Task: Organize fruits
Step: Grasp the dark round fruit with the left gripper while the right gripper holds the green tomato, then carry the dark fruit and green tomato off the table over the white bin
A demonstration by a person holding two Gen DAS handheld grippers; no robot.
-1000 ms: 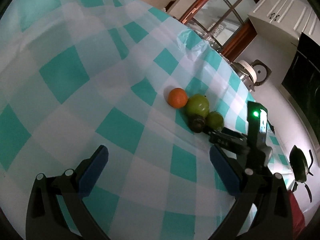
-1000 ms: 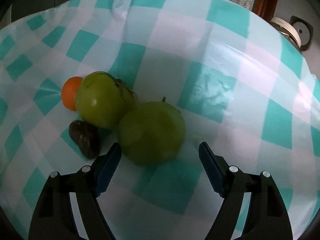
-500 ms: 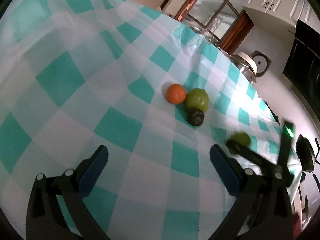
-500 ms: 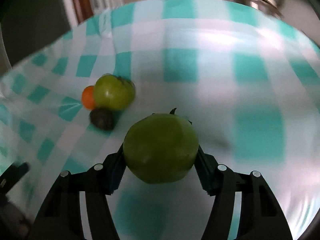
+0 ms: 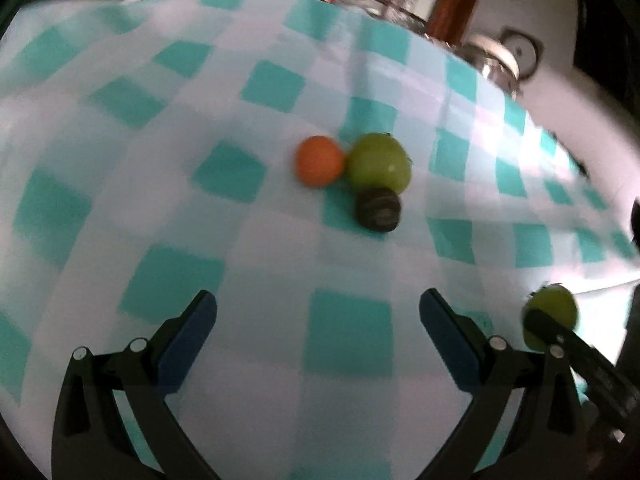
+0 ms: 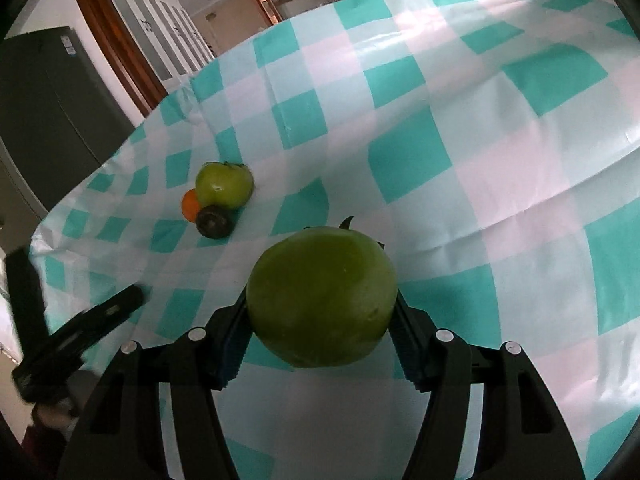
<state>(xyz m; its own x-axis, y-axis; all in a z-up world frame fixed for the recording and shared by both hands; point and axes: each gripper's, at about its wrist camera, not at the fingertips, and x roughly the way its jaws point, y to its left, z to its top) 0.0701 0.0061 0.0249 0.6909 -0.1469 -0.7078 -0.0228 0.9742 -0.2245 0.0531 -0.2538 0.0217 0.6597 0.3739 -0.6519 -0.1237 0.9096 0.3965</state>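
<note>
A: Where does the fruit stand right now?

B: The right gripper is clamped on 1 green fruit, both pads pressed to its sides, at lower centre of the right wrist view. It looks lifted clear of the checked tablecloth, though I can't be sure of the gap.

A: And the rest?

B: 3 pieces sit bunched in the middle left of that view: a second green fruit, an orange fruit touching it on its left, and a dark round fruit just below them. They are well apart from the held one, up and to the left of it.

A: The other claw?

B: The left gripper has its jaws spread wide with nothing between them, only cloth. In the left wrist view the cluster lies above it, slightly right of centre, and the held fruit shows at the lower right edge.

A: So who is nearer the cluster?

B: I'd judge the left, with the cluster almost straight ahead of its open fingers. The round fruit gives no long axis to line up on.
</note>
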